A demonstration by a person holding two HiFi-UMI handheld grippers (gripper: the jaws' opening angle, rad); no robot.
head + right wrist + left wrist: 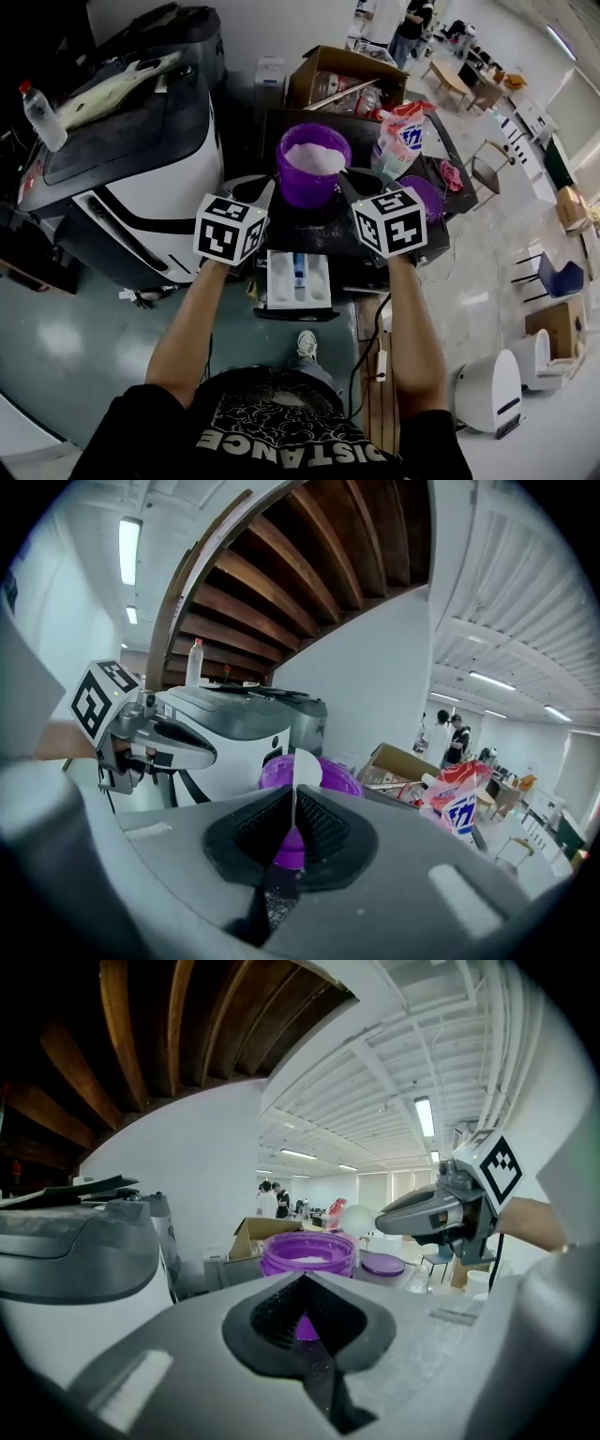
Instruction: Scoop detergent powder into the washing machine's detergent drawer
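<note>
As I hold it now, right gripper [292, 799]: pressed together on a thin white blade that stands edge-on between the jaws, with its rounded end past the tips. I take it for the scoop [304, 767].
Left gripper [305, 1283]: jaws together with nothing between them. The purple in the hollow is only the tub seen beyond.
Scoop's long axis: it runs along my right jaws and points forward at the tub. From this edge-on view I cannot tell whether it holds any powder.
Tub [305, 192]: purple and open, with white powder [315, 157] inside. It stands on the dark top of the washing machine [323, 230], straight ahead of both grippers, one on each side of it.
Drawer [281, 281]: white, pulled out toward me, with a blue piece in its middle compartment. It lies below and between the grippers, on my side of the tub.
Nearer hand: both look about equally near the tub, but only the right carries the scoop.
Coming move, as I judge it: dip forward and down into the tub, then draw back and down to the drawer.
Risk: powder may spill over the drawer's front edge on the way back.
Further out: a purple lid [427, 195] lies right of the tub, and a detergent bag [403, 141] is behind the lid.
</note>
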